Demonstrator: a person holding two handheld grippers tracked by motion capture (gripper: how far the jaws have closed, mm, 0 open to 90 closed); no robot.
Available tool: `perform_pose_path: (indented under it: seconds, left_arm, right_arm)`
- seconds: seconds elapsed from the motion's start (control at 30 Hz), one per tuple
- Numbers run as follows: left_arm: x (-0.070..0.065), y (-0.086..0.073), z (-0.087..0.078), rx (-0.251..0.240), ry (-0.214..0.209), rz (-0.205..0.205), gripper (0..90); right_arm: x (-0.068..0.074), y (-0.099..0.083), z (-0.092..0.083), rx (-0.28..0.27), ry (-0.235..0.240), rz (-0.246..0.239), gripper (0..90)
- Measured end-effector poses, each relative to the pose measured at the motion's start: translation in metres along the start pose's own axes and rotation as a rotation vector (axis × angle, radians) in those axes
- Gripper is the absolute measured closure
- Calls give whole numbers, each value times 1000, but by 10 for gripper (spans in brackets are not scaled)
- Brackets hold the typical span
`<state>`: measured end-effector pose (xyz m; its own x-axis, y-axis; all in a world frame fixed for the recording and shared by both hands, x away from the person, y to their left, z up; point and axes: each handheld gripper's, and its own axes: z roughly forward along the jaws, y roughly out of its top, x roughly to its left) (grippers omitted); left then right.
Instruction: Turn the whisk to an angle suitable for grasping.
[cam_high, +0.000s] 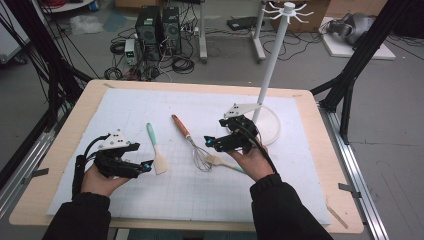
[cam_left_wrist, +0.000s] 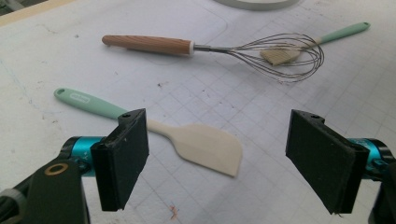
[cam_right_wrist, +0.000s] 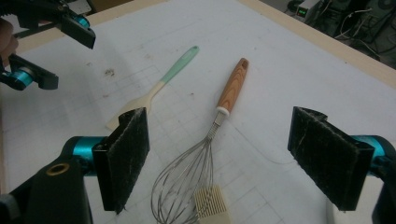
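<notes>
Spatula (cam_high: 158, 150): mint-green handle, cream blade, lying flat on the white gridded mat (cam_high: 150, 105); the blade sits just ahead of the left gripper (cam_high: 148, 165), the handle points away from the person. In the left gripper view the blade lies on the mat between and beyond the two jaws, touched by neither.

Left gripper: jaws stand wide apart, nothing between the pads, nothing held. Rests low over the mat at the person's left.

Whisk (cam_high: 192, 142): wooden handle, steel wire loops, flat on the mat near the middle, well apart from the spatula. The handle points away from the person, the loops toward the person.

Pastry brush (cam_high: 220, 162): cream ribbed head, mint-green handle, head lying against or inside the whisk's wire loops; which of the two cannot be told. The handle runs out toward the person's right hand.

Right gripper (cam_high: 210, 142): jaws wide apart, empty, hovering over the whisk's loops and the brush head, which show between the jaws in the right gripper view without contact.

Utensil stand (cam_high: 272, 65): white round base, tall pole, hooked crown at the top, all hooks bare; stands on the mat's far right, behind the right gripper.

Tabletop (cam_high: 345, 200): pale wood, edge showing round the mat.
</notes>
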<state>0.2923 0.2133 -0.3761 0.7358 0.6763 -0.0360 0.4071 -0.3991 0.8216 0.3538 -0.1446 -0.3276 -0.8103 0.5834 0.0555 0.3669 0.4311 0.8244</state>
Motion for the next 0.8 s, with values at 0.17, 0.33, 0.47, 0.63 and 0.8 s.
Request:
perform_pose_path:
  seconds: [0.17,0.33,0.47,0.63,0.8]
  left_arm:
    - [2,-1,0,-1,2,-4,212]
    - [2,-1,-1,-3,6,-6,211]
    - [3,-2,-1,2,5,-2,212]
    - [4,-2,-1,0,5,-5,211]
    - [5,-3,-1,-2,8,-9,211]
  right_arm:
    - [1,8,11,16,5,-9,195]
    - [3,18,21,20,7,-27,195]
    - [3,24,30,37,9,-18,195]
    - [5,35,43,52,10,-32,198]
    - [5,40,57,71,9,-31,199]
